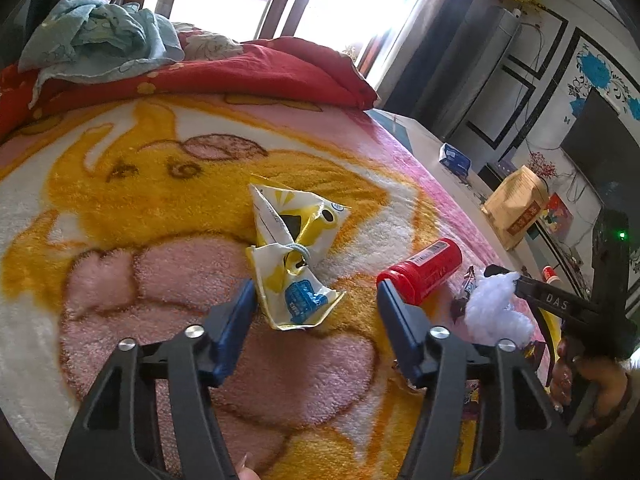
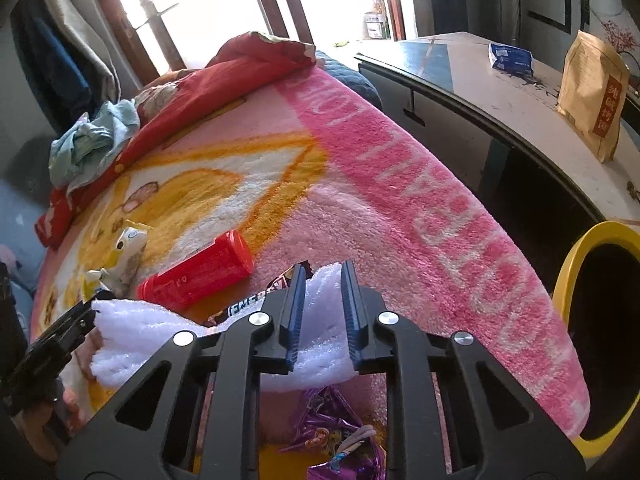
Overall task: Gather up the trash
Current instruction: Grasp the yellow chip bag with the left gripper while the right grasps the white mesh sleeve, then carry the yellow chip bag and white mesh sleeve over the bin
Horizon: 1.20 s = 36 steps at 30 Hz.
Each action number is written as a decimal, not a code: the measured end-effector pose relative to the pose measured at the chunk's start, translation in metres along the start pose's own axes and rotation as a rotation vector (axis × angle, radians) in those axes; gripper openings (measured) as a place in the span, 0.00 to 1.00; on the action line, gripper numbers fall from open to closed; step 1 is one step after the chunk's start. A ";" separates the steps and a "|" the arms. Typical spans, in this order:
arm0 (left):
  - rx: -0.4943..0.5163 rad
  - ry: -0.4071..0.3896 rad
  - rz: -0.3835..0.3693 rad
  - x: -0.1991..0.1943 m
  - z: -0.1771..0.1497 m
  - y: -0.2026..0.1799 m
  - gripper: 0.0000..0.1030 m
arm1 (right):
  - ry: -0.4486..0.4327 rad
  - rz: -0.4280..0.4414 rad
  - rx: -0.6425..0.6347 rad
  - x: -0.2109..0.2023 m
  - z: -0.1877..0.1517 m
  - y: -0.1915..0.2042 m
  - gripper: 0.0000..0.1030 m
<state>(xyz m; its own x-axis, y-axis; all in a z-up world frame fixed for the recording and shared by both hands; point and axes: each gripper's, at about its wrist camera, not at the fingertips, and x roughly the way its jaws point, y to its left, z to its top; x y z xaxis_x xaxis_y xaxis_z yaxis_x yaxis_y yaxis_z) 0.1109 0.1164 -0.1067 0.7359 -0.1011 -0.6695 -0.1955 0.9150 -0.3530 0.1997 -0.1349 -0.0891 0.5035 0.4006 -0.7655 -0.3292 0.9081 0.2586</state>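
Observation:
On the pink and yellow plush blanket (image 1: 120,208) lies a crumpled yellow-and-white wrapper (image 1: 292,240). My left gripper (image 1: 316,304) stands open around its near end; the left pad is close to it, the right pad well clear. A red bottle (image 1: 424,276) lies on its side just right of that gripper. My right gripper (image 2: 322,276) is shut on a sheet of white foam (image 2: 322,320), with both pads pressing it. In the left wrist view the foam (image 1: 494,312) shows at the right gripper's tip. A dark snack wrapper (image 2: 256,304) lies beside the foam, a purple foil wrapper (image 2: 332,428) under the right gripper.
A yellow-rimmed bin (image 2: 576,264) stands off the bed's right edge. Beyond it a long table (image 2: 480,92) carries a brown paper bag (image 2: 592,96) and a blue packet (image 2: 510,56). A red quilt (image 1: 280,68) and a light blue cloth (image 1: 100,36) are heaped at the far end.

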 end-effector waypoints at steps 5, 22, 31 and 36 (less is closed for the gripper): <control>-0.015 0.009 -0.014 0.000 -0.002 0.004 0.39 | 0.000 -0.006 -0.002 -0.004 -0.001 -0.002 0.00; -0.033 0.007 -0.024 -0.009 -0.003 0.009 0.27 | -0.041 0.022 0.030 -0.023 -0.002 -0.014 0.00; -0.012 -0.053 -0.031 -0.031 0.011 -0.001 0.27 | -0.097 0.085 0.042 -0.048 0.000 -0.016 0.00; 0.004 -0.085 -0.046 -0.043 0.017 -0.011 0.27 | -0.141 0.117 0.041 -0.066 0.002 -0.014 0.00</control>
<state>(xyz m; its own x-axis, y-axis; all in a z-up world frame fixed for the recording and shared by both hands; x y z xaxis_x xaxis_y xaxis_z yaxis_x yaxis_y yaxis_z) 0.0926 0.1171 -0.0634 0.7965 -0.1092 -0.5947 -0.1579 0.9119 -0.3789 0.1729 -0.1742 -0.0413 0.5718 0.5146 -0.6389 -0.3608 0.8572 0.3675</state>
